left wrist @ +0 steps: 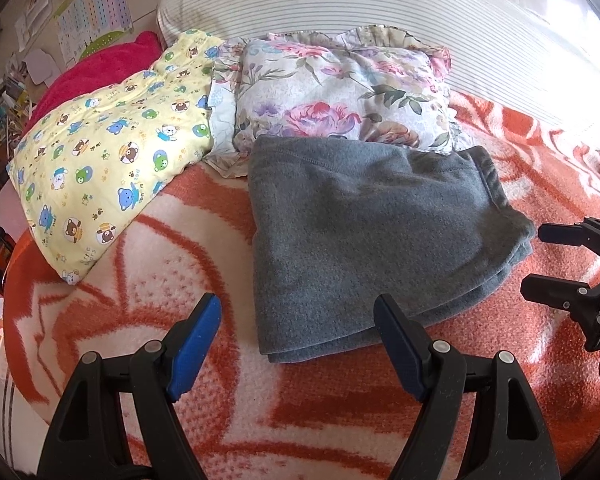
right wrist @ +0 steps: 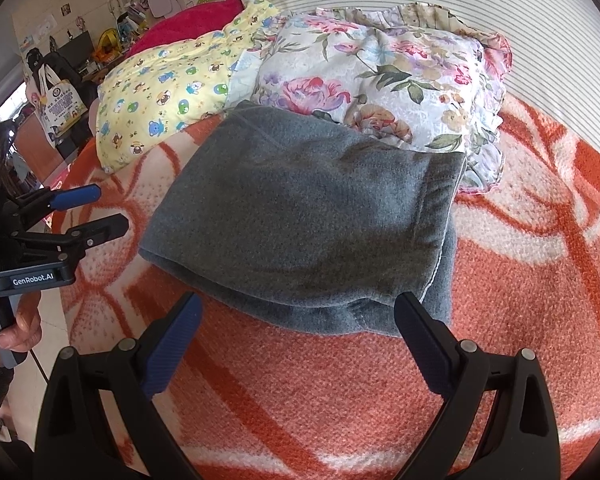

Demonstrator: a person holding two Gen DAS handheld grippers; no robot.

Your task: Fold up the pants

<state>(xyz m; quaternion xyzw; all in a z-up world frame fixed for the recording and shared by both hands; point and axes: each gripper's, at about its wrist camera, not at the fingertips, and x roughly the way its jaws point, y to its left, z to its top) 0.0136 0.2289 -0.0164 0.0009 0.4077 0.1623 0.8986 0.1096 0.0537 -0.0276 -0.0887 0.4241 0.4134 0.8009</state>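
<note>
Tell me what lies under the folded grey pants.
The grey pants rest on the orange-and-cream blanket; their far edge overlaps the floral pillow. Whatever lies beneath the blanket is hidden.

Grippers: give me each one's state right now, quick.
Left gripper: open, holding nothing, short of the folded grey pants.
Right gripper: open, holding nothing.

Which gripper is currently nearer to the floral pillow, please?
Right, though only slightly. The right gripper hangs open before the grey pants, opposite the floral pillow; the left gripper sits open, further left.
</note>
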